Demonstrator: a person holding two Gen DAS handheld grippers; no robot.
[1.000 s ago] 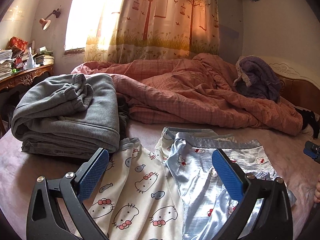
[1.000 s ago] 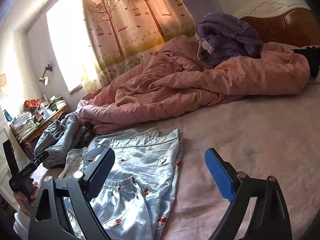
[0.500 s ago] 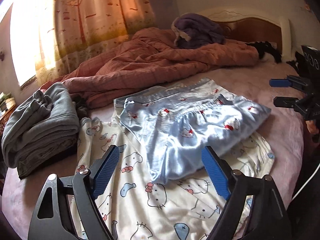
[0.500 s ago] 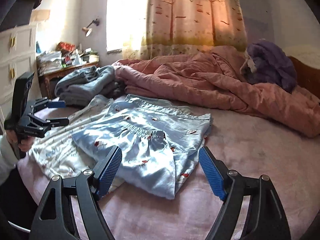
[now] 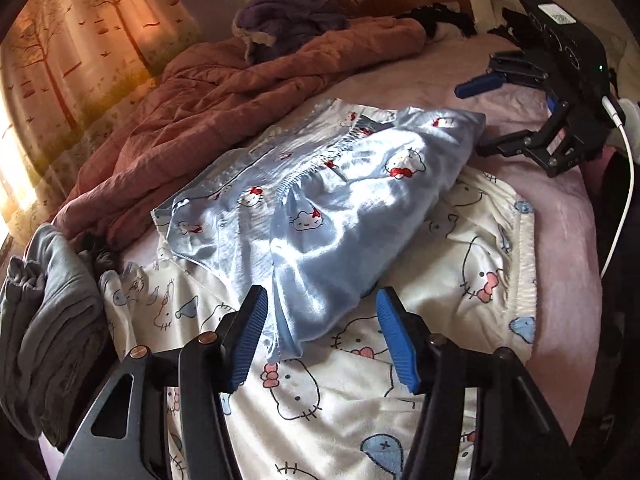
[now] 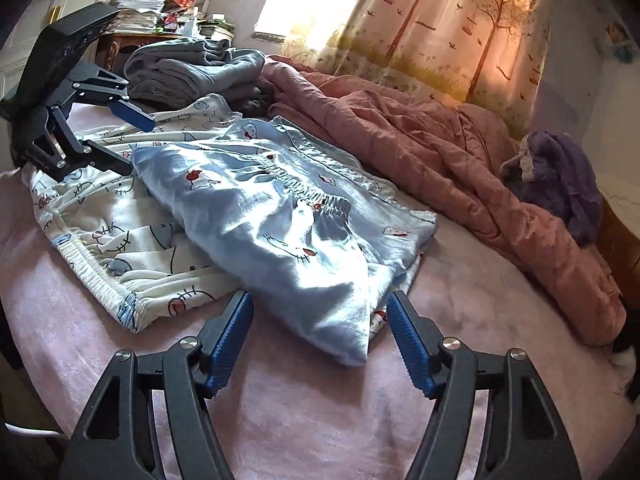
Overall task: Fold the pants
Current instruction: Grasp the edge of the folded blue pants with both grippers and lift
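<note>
Both grippers gape wide, holding nothing: left gripper [image 5: 320, 336] and right gripper [image 6: 320, 336] flank opposite ends of the blue satin pants [image 6: 280, 216], lying atop white Hello Kitty pants [image 5: 320, 392] on the bed [image 6: 320, 408]. Best pinch only the blue layer's corners.

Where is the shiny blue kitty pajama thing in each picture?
Left wrist view: the shiny light-blue satin pajama pants with cat faces lie across the middle, one corner reaching between the left hand-held gripper fingers.
Right wrist view: the same pants fill the centre, one corner between the right hand-held gripper fingers.
Shared landmark: the crumpled pink quilt behind them.
</note>
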